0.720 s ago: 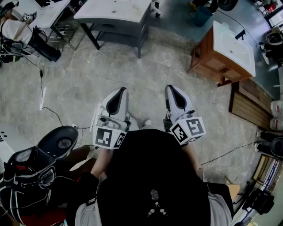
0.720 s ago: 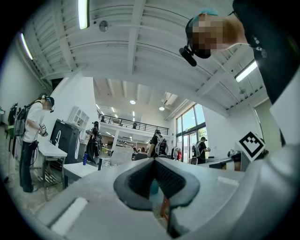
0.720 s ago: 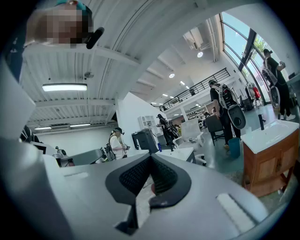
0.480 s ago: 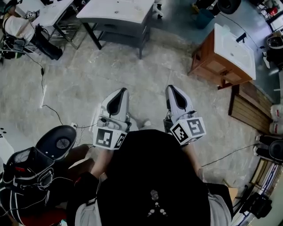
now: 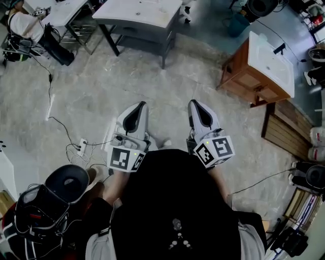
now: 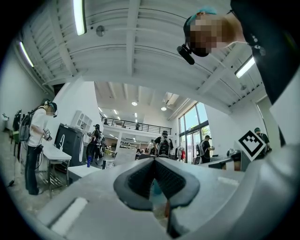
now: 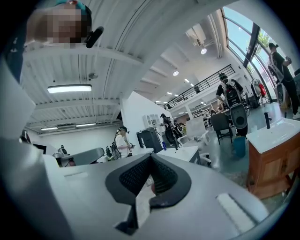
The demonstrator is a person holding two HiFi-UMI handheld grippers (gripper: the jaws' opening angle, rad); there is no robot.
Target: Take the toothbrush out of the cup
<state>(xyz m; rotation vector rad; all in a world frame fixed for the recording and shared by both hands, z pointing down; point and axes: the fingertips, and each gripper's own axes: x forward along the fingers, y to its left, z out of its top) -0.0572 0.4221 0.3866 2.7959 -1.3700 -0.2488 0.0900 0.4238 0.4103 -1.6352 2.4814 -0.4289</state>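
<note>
Grey stone floor (image 5: 101, 101) fills the scene, with a grey table (image 5: 139, 12) far off and a wooden cabinet (image 5: 254, 76) at far right. Near the person's body, the left claw (image 5: 141, 105) and right claw (image 5: 193, 104) are both closed, holding nothing. I cannot tell where the toothbrush and cup stand.

This is a big open industrial hall fitted out as a workshop or test lab. Above the left gripper (image 6: 154, 160) spans a high white ribbed ceiling (image 6: 140, 42) with strip lights (image 6: 78, 16). Far ahead of it are a railed upper gallery (image 6: 123, 124) and tall windows (image 6: 193, 137). Several people (image 6: 35, 140) stand about wearing backpacks. Ahead and to the right of the right gripper (image 5: 194, 103), on the bare concrete floor (image 5: 167, 84), stands a wooden washstand with a white basin (image 5: 260, 65). Ahead of the left gripper is a grey worktop with a white top (image 5: 139, 18). Cables (image 5: 55, 104) and a power strip (image 5: 81, 147) lie loose on the floor to that gripper's left.
</note>
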